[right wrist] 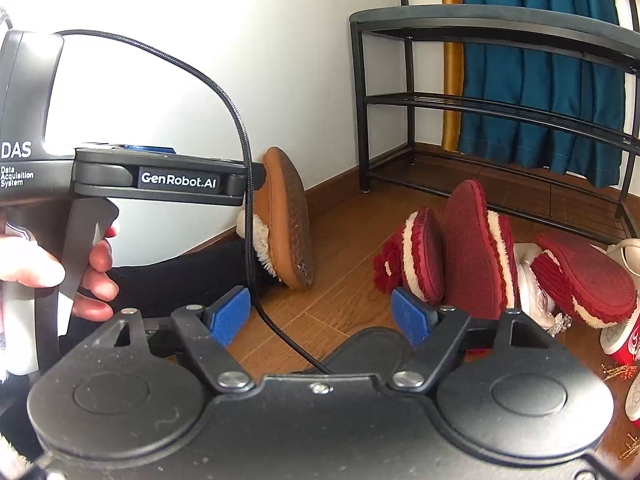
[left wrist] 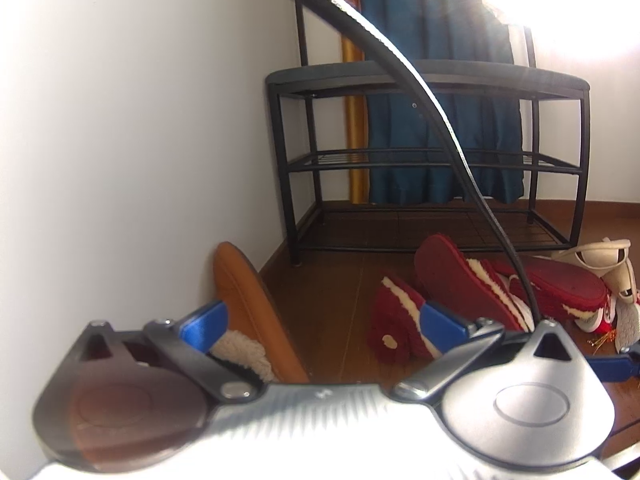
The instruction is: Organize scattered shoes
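Three tiers of black metal shoe rack (left wrist: 432, 164) fill the corner against the white wall (left wrist: 140, 120), a padded dark top over two wire-grid shelves, and from both wrist views I see no shoe on any of them. Below, the wooden floor (right wrist: 344, 248) carries the scatter, which lies in front of the rack and beside the wall, so I judge the sorting is unfinished.

Biggest of the shoes is the tan slipper (right wrist: 286, 220), propped on edge against the wall with its pebbled sole facing out and cream fleece spilling from the opening. Near it, well apart from the wall, sits the heap of red slippers (right wrist: 472, 252): knitted, plush uppers, cream pile trim, ribbed red soles, tipped on their sides and leaning on one another. At the far right, a cream strappy sandal (left wrist: 596, 258) lies just beyond them.

My left gripper (left wrist: 324, 322) has its blue-padded jaws spread wide and grips nothing; it hangs between the tan slipper and the red heap. My right gripper (right wrist: 320, 316) is likewise wide apart and empty, low over the floor.

Either slipper would do next, I think: close on a firm sole edge rather than soft fleece, then lift to a shelf.
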